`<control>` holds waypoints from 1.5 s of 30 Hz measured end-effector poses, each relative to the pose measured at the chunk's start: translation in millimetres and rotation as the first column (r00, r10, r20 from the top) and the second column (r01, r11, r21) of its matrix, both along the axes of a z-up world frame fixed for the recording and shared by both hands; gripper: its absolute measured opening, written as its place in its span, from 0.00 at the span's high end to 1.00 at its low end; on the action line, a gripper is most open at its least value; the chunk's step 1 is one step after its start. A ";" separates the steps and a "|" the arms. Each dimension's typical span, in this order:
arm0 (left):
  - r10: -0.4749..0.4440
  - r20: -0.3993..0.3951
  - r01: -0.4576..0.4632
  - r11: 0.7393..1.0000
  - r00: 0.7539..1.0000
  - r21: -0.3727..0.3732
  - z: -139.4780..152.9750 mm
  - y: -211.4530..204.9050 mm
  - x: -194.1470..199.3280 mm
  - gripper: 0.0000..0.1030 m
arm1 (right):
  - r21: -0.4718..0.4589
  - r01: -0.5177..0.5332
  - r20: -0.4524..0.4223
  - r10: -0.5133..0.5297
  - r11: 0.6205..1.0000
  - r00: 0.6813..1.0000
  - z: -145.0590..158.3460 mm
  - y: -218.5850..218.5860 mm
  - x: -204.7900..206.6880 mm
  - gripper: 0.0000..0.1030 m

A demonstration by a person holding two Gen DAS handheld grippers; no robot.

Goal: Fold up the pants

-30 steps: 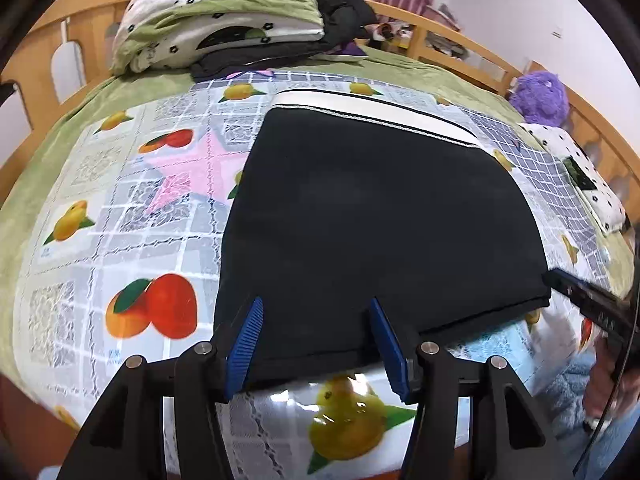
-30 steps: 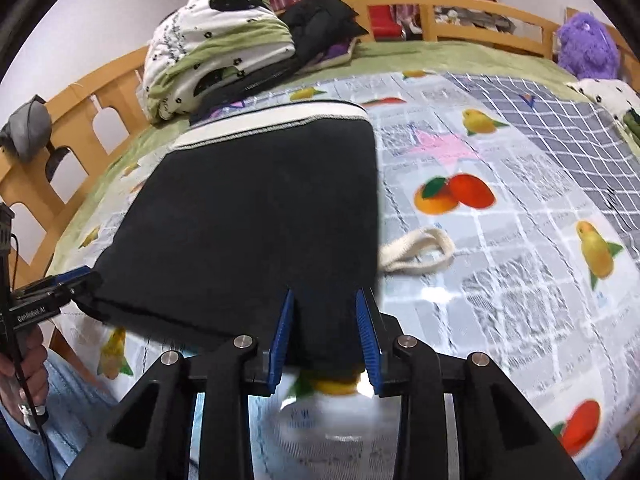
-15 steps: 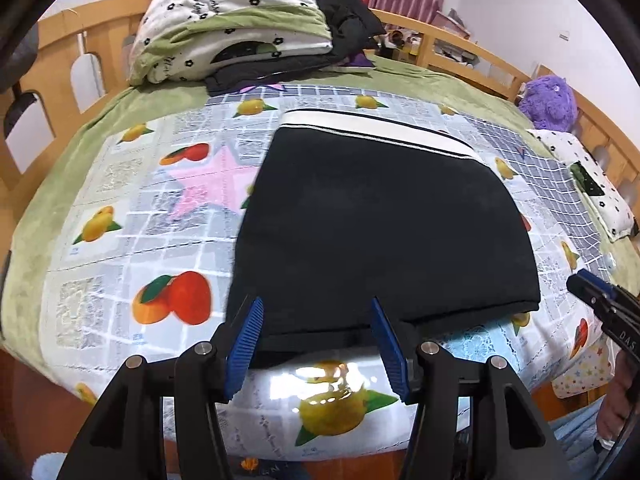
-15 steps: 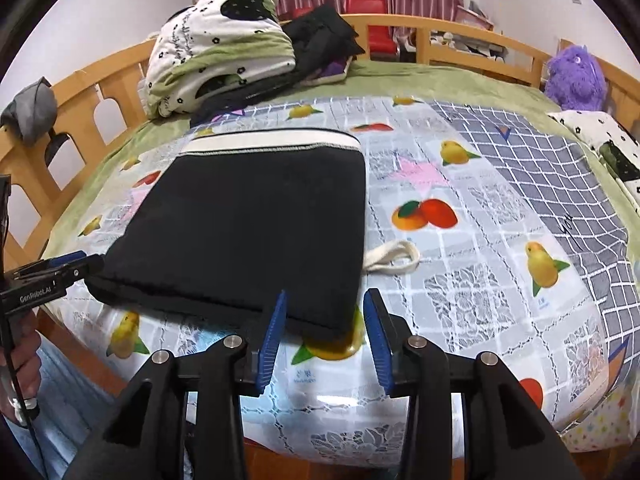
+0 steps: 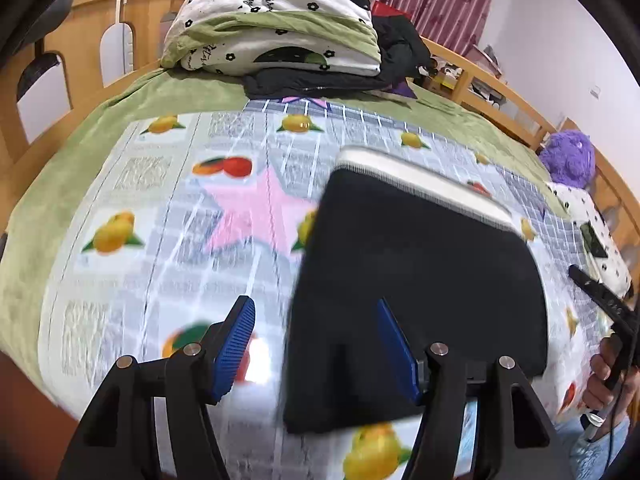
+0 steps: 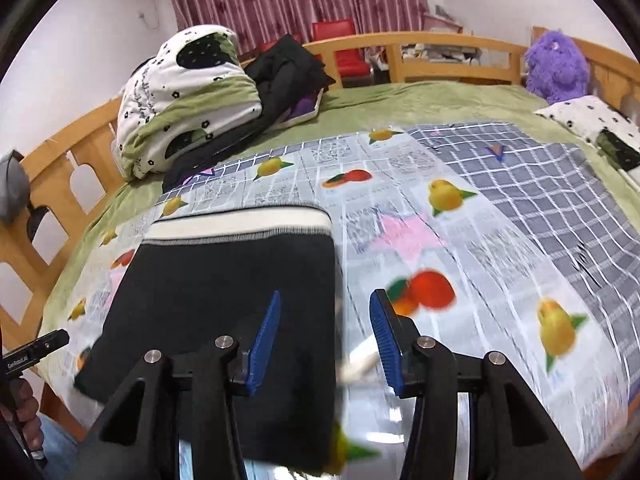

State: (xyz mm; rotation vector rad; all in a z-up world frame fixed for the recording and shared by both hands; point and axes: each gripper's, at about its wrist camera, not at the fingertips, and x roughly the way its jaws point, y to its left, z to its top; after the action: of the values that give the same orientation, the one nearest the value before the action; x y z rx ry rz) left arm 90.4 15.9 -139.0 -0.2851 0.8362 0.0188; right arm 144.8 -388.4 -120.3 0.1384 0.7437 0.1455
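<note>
Gaping wide, the left gripper [image 5: 316, 344] is holding nothing; its blue fingers [image 5: 234, 346] are hovering over the bed, one above the fruit-print sheet [image 5: 132, 248], the other above the near left part of the folded black pants [image 5: 420, 276]. Contact with the cloth cannot be judged through the motion blur.

The right gripper [image 6: 324, 340] is likewise standing spread and empty, its left finger [image 6: 264, 340] over the pants' [image 6: 224, 300] right side, its right finger over the sheet [image 6: 480, 240]. A pale drawstring [image 6: 358, 366], blurred, is showing between them, just beside the pants' right edge.

The pants are lying flat as a compact rectangle on the sheet, white waistband [image 6: 240, 226] at the far end, near edge close to the bed's front edge.

Bare sheet is lying open to the left and right of the pants. A folded quilt [image 5: 276, 24] and dark clothes [image 6: 288, 76] are sitting well beyond the waistband, by the wooden bed rail [image 6: 432, 46]. A purple plush toy [image 6: 556, 66] and a spotted pillow [image 6: 592, 120] are occupying the far right corner.
</note>
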 end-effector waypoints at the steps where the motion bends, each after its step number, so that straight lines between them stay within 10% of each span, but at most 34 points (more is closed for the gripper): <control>1: -0.010 -0.001 0.010 0.999 1.000 -0.031 5.9 2.1 14.3 0.41 | 0.002 -0.006 -0.015 0.006 1.000 1.000 1.1 1.3 10.0 0.55; 8: -0.100 0.006 0.100 0.994 0.995 -0.041 16.4 -22.7 104.8 0.40 | 0.010 -0.032 -0.054 0.032 0.999 0.998 10.3 18.0 85.8 0.42; 18: -0.183 -0.104 0.183 0.983 0.978 -0.011 -50.7 -23.7 156.3 0.38 | 0.182 -0.122 -0.166 0.153 0.976 0.974 -58.6 2.6 125.5 0.44; 24: -0.221 -0.128 0.190 0.957 0.967 -0.220 -75.5 -6.9 174.0 0.34 | 0.309 -0.173 -0.232 0.251 0.935 0.940 -82.4 9.1 150.9 0.37; 27: -0.243 -0.125 0.191 0.925 0.962 -0.330 -84.8 -2.9 179.2 0.47 | 0.400 -0.168 -0.278 0.294 0.901 0.915 -93.9 5.7 167.3 0.38; 33: -0.233 -0.057 0.215 0.951 0.971 -0.221 -63.8 -21.5 184.4 0.64 | 0.348 -0.197 -0.117 0.250 0.917 0.961 -58.3 15.1 167.2 0.82; 39: -0.209 -0.046 0.197 0.962 0.977 -0.189 -57.8 -29.3 210.5 0.64 | 0.276 -0.151 -0.119 0.189 0.949 0.975 -57.2 22.9 197.0 0.82; 45: -0.174 -0.094 0.159 0.976 0.980 -0.150 -57.9 -18.7 200.3 0.47 | 0.233 -0.121 -0.167 0.162 0.965 0.972 -67.7 15.6 199.6 0.56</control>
State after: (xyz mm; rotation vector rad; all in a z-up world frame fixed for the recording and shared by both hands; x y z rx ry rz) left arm 290.7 -2.8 -196.9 -0.3491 0.9677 -0.1845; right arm 344.4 -372.8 -187.9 0.3149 0.9229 0.3571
